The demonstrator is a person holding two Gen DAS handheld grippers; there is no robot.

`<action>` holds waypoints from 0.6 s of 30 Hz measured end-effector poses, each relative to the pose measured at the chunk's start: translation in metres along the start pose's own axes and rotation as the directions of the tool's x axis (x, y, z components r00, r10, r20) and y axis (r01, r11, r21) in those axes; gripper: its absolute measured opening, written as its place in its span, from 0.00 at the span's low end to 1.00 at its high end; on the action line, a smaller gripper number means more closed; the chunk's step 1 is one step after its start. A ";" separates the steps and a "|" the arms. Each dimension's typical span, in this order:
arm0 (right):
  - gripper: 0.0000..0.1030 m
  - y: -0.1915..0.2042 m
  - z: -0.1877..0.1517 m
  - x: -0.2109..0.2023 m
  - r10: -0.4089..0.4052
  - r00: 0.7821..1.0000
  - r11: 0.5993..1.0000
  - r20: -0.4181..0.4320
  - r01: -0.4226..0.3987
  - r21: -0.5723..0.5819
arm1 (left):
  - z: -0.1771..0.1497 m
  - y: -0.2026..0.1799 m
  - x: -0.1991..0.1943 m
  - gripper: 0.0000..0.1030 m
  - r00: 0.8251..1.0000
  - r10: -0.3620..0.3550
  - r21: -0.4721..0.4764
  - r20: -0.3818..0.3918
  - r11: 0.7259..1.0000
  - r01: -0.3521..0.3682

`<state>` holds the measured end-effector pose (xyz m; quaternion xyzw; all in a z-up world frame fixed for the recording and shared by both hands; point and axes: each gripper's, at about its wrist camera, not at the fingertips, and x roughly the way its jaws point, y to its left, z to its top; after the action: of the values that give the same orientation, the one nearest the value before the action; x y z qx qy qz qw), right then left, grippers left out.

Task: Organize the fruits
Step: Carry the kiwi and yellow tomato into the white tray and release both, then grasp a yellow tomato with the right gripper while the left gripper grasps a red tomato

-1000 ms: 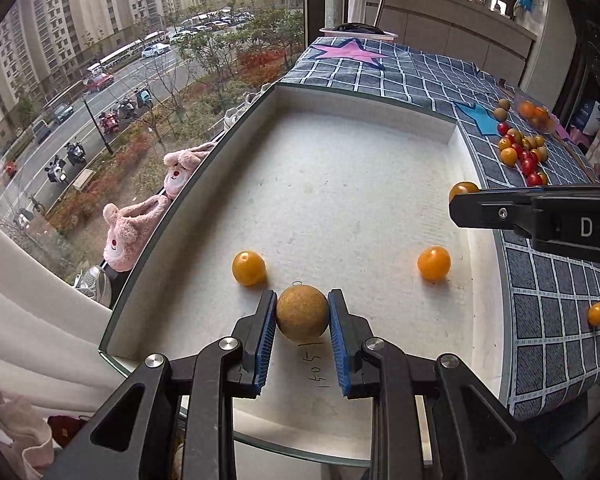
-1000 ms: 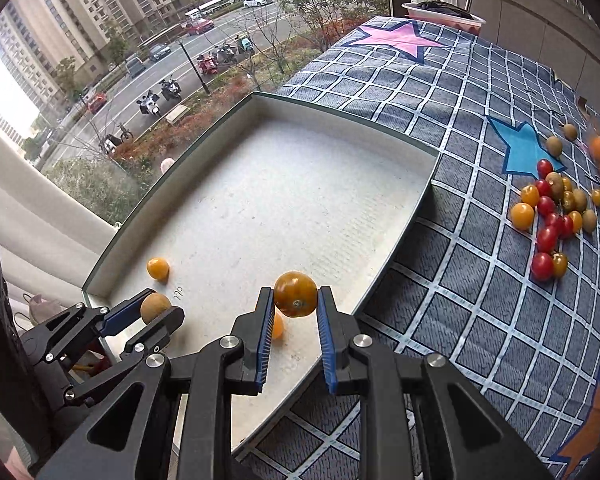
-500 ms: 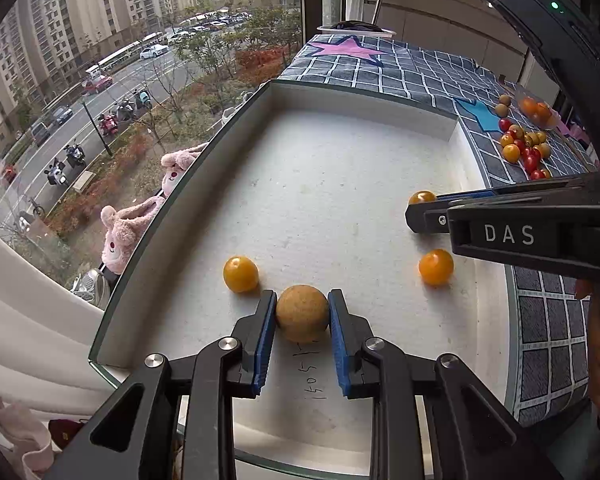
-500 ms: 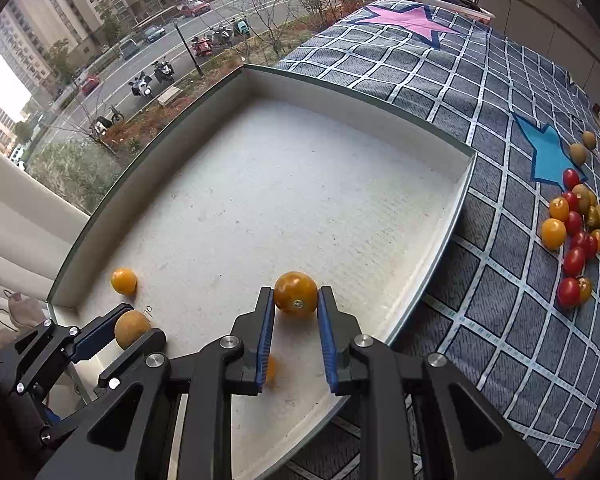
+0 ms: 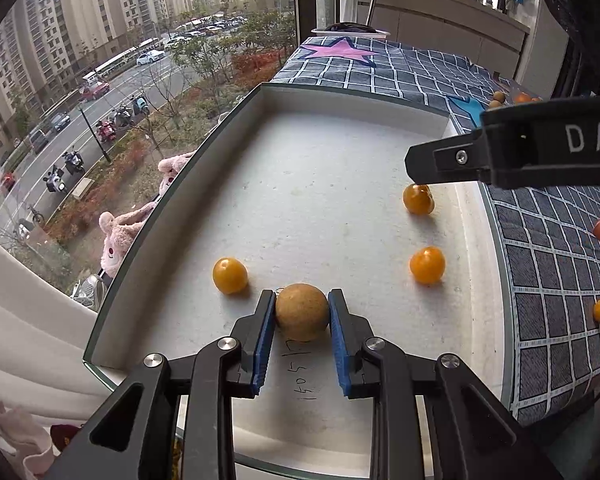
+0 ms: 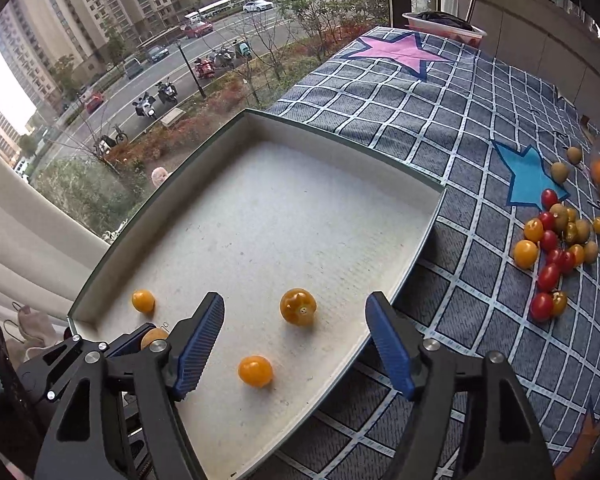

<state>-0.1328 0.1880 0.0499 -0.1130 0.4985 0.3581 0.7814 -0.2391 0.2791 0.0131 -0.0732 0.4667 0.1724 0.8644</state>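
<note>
Left cam: left tongs [image 5: 302,312] are clamped on a tan round fruit [image 5: 302,311] low over the white tray [image 5: 340,128]. Right cam: right tongs [image 6: 294,328] hang wide open over an orange tomato [image 6: 298,307] lying in the tray, more fruit piled [image 6: 556,248] on the checkered cloth [image 6: 440,120].

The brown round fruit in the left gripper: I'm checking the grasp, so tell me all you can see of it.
The brown round fruit is dull tan with a rough, speckled, matte skin, whole and unmarked. It sits between the blue pads of the left gripper, touching both, low over the white tray near its front edge. Whether it rests on the tray floor is unclear.
</note>
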 end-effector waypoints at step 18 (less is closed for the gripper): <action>0.77 -0.077 -0.042 -0.069 -0.023 0.995 0.986 0.100 0.006 0.165 | 0.009 -0.024 -0.040 0.90 0.996 0.003 0.050 0.087 0.999 -0.007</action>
<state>-0.1274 0.0797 0.0752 -0.0335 0.4851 0.3155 0.8149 -0.2439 0.2501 0.0503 -0.0428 0.4329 0.1659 0.8850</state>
